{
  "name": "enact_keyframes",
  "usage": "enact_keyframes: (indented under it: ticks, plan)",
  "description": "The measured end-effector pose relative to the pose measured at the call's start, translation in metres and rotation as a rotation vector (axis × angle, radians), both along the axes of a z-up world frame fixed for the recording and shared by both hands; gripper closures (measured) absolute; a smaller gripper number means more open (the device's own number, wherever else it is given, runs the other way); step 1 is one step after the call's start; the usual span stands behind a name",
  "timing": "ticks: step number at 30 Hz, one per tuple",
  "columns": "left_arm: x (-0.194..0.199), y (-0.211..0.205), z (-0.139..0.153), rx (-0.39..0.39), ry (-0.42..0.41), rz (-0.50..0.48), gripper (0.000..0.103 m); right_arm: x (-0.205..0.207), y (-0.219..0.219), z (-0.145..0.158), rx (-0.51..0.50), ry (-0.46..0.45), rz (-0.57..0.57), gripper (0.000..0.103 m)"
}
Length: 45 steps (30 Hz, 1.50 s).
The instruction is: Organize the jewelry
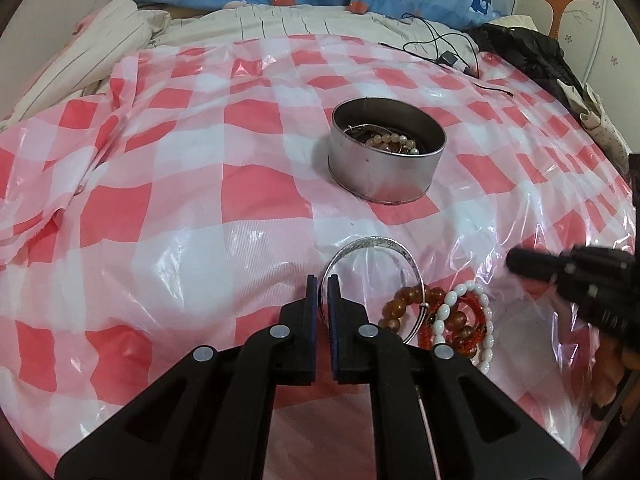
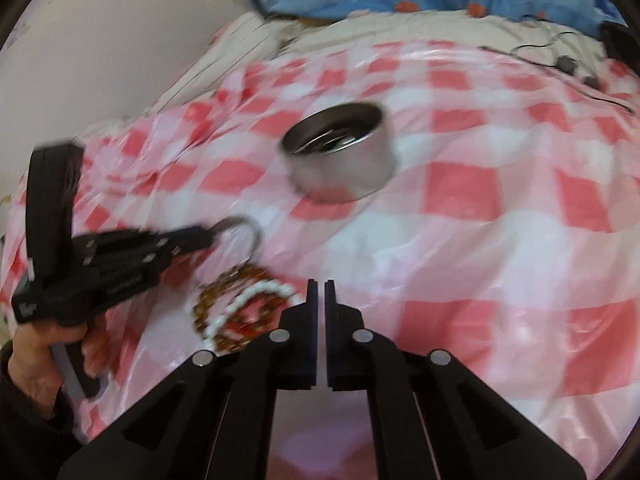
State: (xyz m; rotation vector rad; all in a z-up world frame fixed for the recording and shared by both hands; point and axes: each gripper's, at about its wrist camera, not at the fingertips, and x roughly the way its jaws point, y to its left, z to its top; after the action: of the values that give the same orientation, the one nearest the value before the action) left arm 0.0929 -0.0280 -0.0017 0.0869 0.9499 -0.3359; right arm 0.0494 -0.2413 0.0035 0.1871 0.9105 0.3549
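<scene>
The left gripper (image 1: 322, 280) has its jaws nearly together, pinching the thin edge of a silver bangle (image 1: 376, 242). The rest of the ring loops out ahead of the fingertips, over the red-and-white checked plastic sheet (image 1: 180, 200) that covers the bed. Whether the bangle is clear of the sheet I cannot tell. A hand (image 2: 48, 344) grips that tool's handle at the left edge of the right wrist view.

Just to the right of the bangle lies a small heap of bracelets: an amber bead bracelet (image 1: 400, 300), a white bead bracelet (image 1: 460, 292) and a red bead bracelet (image 1: 476, 320), overlapping one another (the bangle's near edge crosses the amber one).

The right gripper (image 2: 321, 282) has its jaws closed with nothing between them, hovering just right of the heap.

Farther up the bed stands a round metal tin (image 1: 384, 176), upright and lidless, with a pale bead bracelet (image 1: 390, 140) and other pieces inside.
</scene>
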Motion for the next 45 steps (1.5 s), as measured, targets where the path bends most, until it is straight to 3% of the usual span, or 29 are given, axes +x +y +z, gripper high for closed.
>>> enact_keyframes:
  ticks: [3,5,6,8,12,14,17,21,25,30,32,33,36,40,42,43,44,45]
  plan:
    - [0.000,0.000,-0.001,0.003,0.002,0.002,0.098,0.002,-0.007,0.000,0.062,0.017,0.009,0.099]
    - [0.000,0.000,-0.001,0.003,0.003,0.006,0.098,0.002,0.002,-0.002,0.089,0.031,0.064,0.070]
    - [0.001,0.000,-0.002,0.004,0.005,0.008,0.097,0.001,0.007,-0.002,0.082,0.021,0.071,0.048]
    - [0.002,0.001,-0.003,0.005,0.008,0.011,0.095,-0.001,0.019,-0.003,0.047,0.015,0.109,0.051]
    - [0.002,0.001,-0.003,0.003,0.010,0.010,0.091,0.005,0.026,-0.011,0.021,0.023,0.108,0.070]
    - [0.002,0.000,-0.003,0.005,0.011,0.008,0.089,0.008,0.033,-0.017,-0.022,0.035,0.122,0.074]
    - [0.002,-0.001,-0.003,0.006,0.013,0.006,0.088,0.009,0.040,-0.018,-0.084,0.035,0.136,0.093]
    - [0.002,-0.002,-0.004,0.008,0.013,0.006,0.087,0.004,0.026,-0.009,-0.054,0.021,0.114,0.095]
    - [0.002,-0.002,-0.005,0.009,0.015,0.003,0.085,0.002,-0.003,0.003,0.062,0.028,0.065,0.095]
    - [0.001,-0.005,-0.007,0.013,0.012,-0.009,0.078,0.010,-0.024,-0.004,-0.014,0.066,-0.047,0.095]
    - [0.001,-0.005,-0.007,0.011,0.012,-0.008,0.077,0.011,-0.025,-0.003,-0.116,0.053,-0.096,0.094]
    - [0.001,-0.006,-0.007,0.010,0.012,-0.008,0.077,0.012,-0.028,-0.003,-0.137,0.048,-0.115,0.088]
    - [0.000,-0.007,-0.007,0.020,0.004,-0.008,0.073,0.012,-0.036,0.000,-0.074,0.036,-0.136,0.068]
    - [0.001,-0.009,-0.008,0.036,-0.003,-0.013,0.072,0.018,-0.030,-0.015,-0.111,0.084,-0.097,0.065]
    - [0.001,-0.011,-0.008,0.058,-0.015,-0.018,0.072,0.017,-0.018,-0.016,-0.209,0.069,-0.068,0.070]
    - [0.000,-0.013,-0.009,0.073,-0.023,-0.023,0.072,0.015,-0.010,-0.015,-0.268,0.050,-0.046,0.083]
    - [-0.001,-0.016,-0.009,0.095,-0.033,-0.029,0.073,0.013,-0.005,-0.014,-0.277,0.041,-0.024,0.091]
    - [-0.002,-0.018,-0.009,0.108,-0.039,-0.040,0.081,0.012,-0.003,-0.014,-0.276,0.038,-0.017,0.095]
